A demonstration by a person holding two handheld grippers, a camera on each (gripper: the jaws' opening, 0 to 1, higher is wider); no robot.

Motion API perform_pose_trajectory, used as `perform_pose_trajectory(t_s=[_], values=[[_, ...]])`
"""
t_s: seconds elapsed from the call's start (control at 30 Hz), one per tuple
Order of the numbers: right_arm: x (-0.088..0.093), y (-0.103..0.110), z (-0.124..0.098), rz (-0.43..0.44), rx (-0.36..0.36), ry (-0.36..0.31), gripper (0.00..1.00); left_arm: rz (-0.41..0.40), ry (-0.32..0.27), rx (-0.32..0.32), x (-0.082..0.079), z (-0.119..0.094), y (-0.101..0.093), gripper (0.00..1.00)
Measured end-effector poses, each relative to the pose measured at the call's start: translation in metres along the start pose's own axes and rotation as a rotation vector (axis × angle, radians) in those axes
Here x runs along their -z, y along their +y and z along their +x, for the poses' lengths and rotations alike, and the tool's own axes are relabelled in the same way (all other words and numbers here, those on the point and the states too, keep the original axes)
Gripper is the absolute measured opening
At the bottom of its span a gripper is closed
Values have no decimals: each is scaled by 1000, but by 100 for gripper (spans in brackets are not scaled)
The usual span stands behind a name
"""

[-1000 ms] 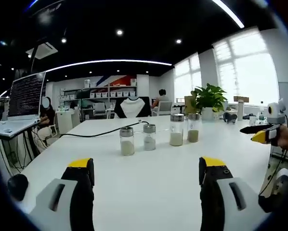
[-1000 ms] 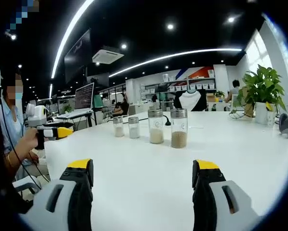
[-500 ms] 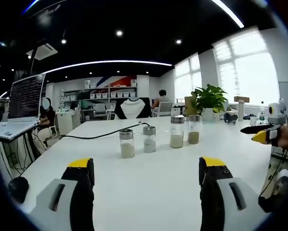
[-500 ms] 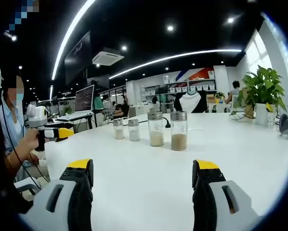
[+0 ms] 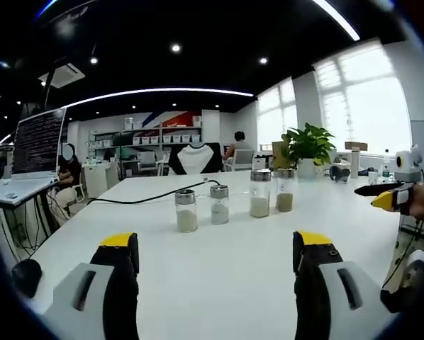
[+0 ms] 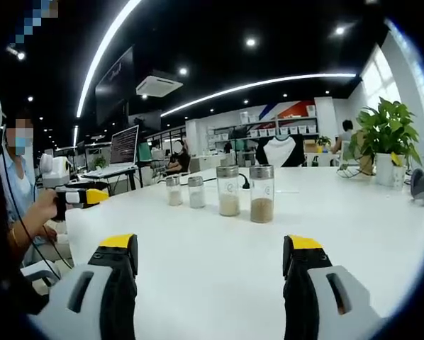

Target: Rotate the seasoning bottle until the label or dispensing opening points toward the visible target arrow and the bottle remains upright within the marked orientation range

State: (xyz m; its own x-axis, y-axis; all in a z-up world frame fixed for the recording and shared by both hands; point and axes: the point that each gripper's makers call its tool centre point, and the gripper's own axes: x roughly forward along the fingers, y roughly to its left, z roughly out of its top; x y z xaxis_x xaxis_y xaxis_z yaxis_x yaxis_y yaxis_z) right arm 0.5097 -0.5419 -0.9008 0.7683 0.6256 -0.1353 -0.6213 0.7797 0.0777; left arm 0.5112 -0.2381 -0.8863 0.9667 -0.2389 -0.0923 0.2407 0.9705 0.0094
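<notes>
Several glass seasoning bottles with metal caps stand upright in a row on the white table (image 5: 226,276). In the left gripper view the nearest is a short bottle of pale powder (image 5: 186,211), then another short one (image 5: 220,205), a taller one (image 5: 259,193) and one with brown seasoning (image 5: 284,190). In the right gripper view the brown-filled bottle (image 6: 261,194) is nearest, beside a tall pale one (image 6: 228,191). My left gripper (image 5: 213,255) is open, well short of the bottles. My right gripper (image 6: 208,253) is open too, holding nothing. Its yellow tip (image 5: 383,200) enters the left gripper view from the right.
A potted plant (image 5: 308,149) and a black cable (image 5: 148,197) lie at the table's far side. A black round object (image 5: 26,275) sits near the left edge. A person's hand (image 6: 38,212) holds the other gripper at the table's left corner. Desks, monitors and seated people are behind.
Both views have drifted slightly; the bottles sit a touch lower and further left in the pictures. Nothing on the table has moved, and both grippers stay open.
</notes>
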Motion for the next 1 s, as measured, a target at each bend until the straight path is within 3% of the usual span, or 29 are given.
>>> perform_pose_trajectory(t_s=[0.7, 1.0], values=[[0, 6, -2, -3, -4, -1, 84, 0, 23, 17, 6, 3, 1, 94], [-1, 8, -1, -5, -3, -5, 84, -9, -3, 14, -5, 12, 6, 94]])
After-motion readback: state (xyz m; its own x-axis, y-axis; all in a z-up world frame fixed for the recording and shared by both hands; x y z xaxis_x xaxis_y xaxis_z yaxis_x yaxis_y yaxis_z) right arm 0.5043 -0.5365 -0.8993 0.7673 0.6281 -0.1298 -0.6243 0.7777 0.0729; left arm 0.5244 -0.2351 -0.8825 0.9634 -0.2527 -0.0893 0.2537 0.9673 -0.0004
